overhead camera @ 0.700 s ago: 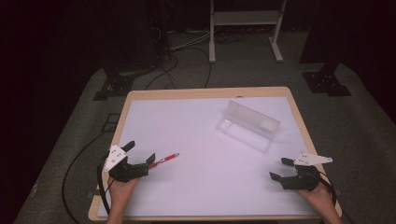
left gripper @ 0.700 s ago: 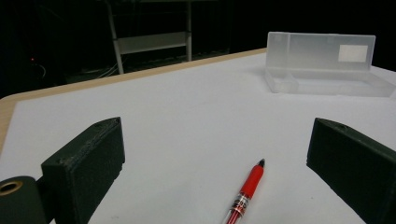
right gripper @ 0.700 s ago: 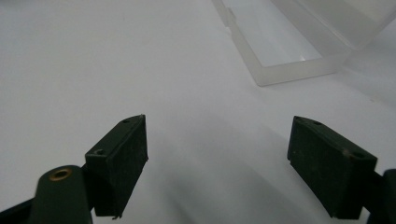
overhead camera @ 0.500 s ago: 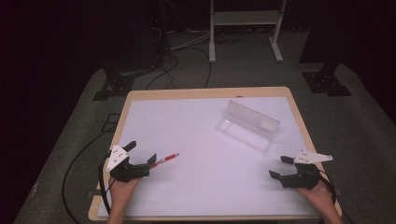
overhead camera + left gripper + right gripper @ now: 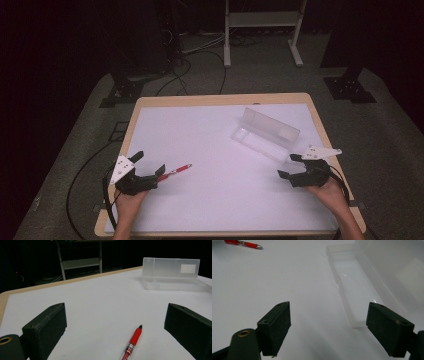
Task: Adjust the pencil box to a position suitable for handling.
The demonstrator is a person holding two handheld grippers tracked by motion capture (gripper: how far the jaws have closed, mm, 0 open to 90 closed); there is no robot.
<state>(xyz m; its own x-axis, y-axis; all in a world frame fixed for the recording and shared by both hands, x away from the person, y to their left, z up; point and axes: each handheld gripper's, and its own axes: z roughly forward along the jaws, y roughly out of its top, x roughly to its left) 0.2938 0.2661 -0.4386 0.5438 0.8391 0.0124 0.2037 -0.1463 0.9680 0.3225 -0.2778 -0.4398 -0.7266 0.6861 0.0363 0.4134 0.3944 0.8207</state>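
The pen [image 5: 132,343] lies on the table [image 5: 210,200], its back end cut off between the wide-apart jaws of the left claw [image 5: 115,332]. Right claw [image 5: 328,327] gapes too, empty, by the open box [image 5: 352,282].

High view: above table [image 5: 150,107] near edge, facing forward-down, far. Left gripper view: low, close behind red pen [image 5: 131,342], facing clear case [image 5: 172,275]. Right gripper view: close above case [image 5: 357,287]; pen [image 5: 243,243] shared.
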